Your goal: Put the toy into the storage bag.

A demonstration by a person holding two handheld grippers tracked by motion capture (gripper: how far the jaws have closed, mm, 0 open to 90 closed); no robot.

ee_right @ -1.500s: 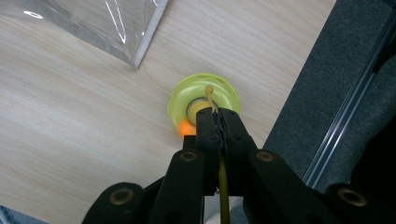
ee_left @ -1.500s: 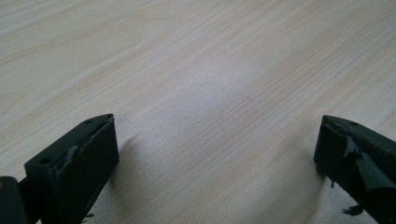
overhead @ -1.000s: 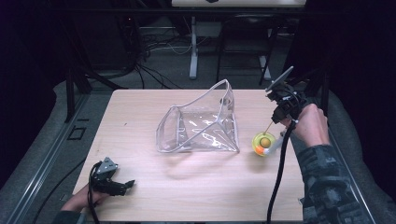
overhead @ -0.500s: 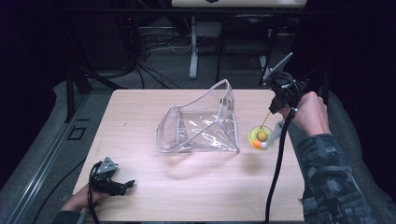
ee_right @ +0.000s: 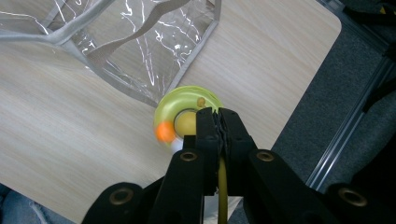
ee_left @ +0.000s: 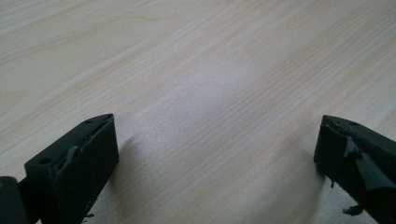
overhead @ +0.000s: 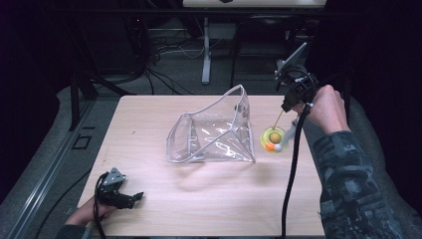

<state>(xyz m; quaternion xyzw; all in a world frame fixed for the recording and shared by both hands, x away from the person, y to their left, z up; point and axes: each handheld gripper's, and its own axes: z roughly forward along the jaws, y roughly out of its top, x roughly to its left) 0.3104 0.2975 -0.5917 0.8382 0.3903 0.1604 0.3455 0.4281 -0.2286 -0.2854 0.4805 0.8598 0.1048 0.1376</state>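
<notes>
Wooden table (overhead: 209,209): pale top with rounded corners, dark floor and cables beyond its far edge.
Left hand (overhead: 87,213): comes in at the near left corner, low over the wood, wrapped around its tool.
Left gripper (overhead: 130,198): lies close to the table surface, pointing right along the near edge; in the left gripper view its two black jaws stand wide apart with bare wood between them, nothing held.
Clear bag (overhead: 214,132): transparent plastic pouch with grey edging at the middle of the table, mouth gaping toward the left, far corner standing up; a grey strap shows through its wall in the right gripper view (ee_right: 140,42). I cannot make out anything inside it.
Toy ring (overhead: 273,139): yellow-green ring with a yellowish centre and an orange spot, just beside the bag's right edge; whether it touches the table cannot be told. A thin stick rises from it toward the right tool.
Right hand (overhead: 326,107): raised above the far right corner, forearm in a patterned sleeve coming from the right edge.
Right gripper (overhead: 287,105): held high and tilted down at the ring; in the right gripper view (ee_right: 217,122) its jaws are pressed together on the thin yellow stick, with the ring (ee_right: 187,119) directly beyond the tips.
</notes>
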